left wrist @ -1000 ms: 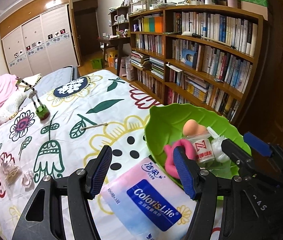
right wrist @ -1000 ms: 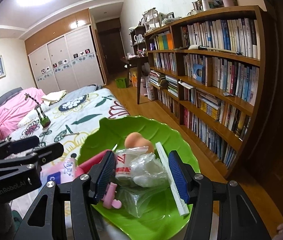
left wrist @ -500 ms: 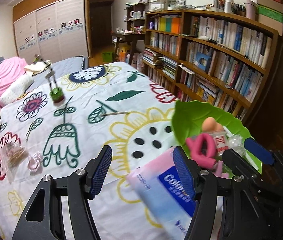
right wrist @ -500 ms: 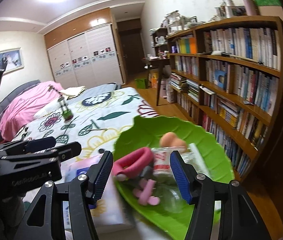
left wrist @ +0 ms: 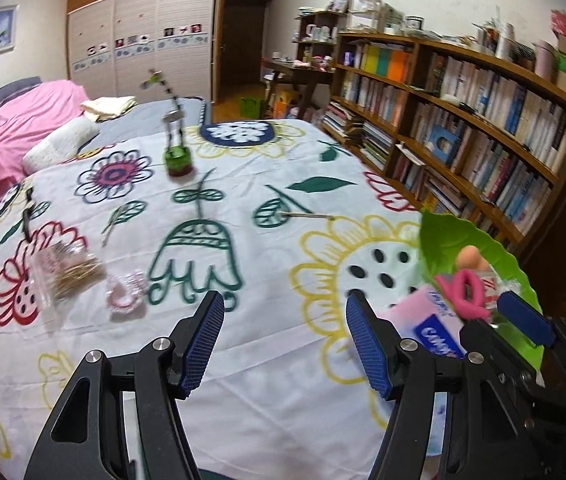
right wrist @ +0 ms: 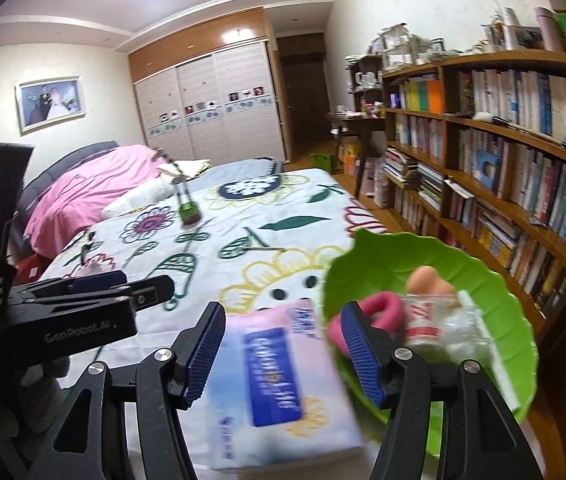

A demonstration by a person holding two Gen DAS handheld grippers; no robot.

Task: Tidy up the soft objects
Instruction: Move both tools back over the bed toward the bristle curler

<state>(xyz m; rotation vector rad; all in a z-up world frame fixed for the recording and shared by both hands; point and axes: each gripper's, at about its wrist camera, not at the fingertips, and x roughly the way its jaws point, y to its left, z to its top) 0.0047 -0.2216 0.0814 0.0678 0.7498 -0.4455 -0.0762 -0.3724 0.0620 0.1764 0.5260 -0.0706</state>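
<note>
The tissue pack (right wrist: 279, 376) is lying at the leaf bowl's (right wrist: 395, 258) nine o'clock; likely light and squashy, best pinched across its width. The right gripper (right wrist: 283, 350) is hovering over it with jaws apart, and the left gripper (left wrist: 283, 346) is gaping empty.

A: What is shifting for the left gripper (left wrist: 285, 338)?

B: It is swinging toward nine o'clock. The tissue pack (left wrist: 435, 320), between its fingers a second ago, is now sliding out past three o'clock, and the green tray (left wrist: 449, 236) is following it to the edge.

A: And the right gripper (right wrist: 283, 346)?

B: It is turning the same way, leaving the tray's (right wrist: 383, 256) contents and coming over the tissue pack (right wrist: 279, 364) instead.
</note>
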